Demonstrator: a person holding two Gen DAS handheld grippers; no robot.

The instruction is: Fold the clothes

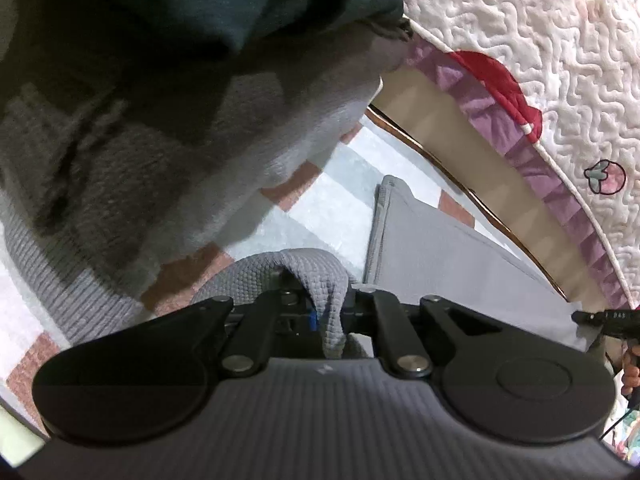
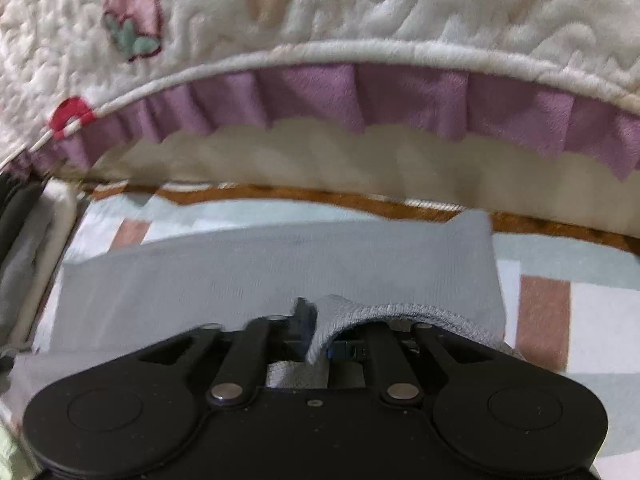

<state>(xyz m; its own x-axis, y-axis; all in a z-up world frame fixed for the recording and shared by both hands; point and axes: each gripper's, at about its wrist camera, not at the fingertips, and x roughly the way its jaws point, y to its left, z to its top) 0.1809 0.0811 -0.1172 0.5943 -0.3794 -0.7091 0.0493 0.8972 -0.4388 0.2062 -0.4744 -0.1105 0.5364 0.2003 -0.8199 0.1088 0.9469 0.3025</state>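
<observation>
1. Patterned rug (image 2: 580, 312) underfoot, pale blue, white and terracotta blocks, beside a quilted bedspread (image 1: 560, 60) with purple frill (image 2: 320, 96).
2. Lay flat on that rug, close along the bed's edge: grey garment (image 2: 260, 264).
3. Pinched a ribbed grey fold between nearly closed jaws: left gripper (image 1: 320, 312).
4. Held another fold of grey cloth, jaws slightly parted: right gripper (image 2: 320, 332).
5. Hung dark at upper left: grey knit (image 1: 160, 140).

Grey garment (image 2: 280, 272) spread flat on carpet — ribbed hem lifted
</observation>
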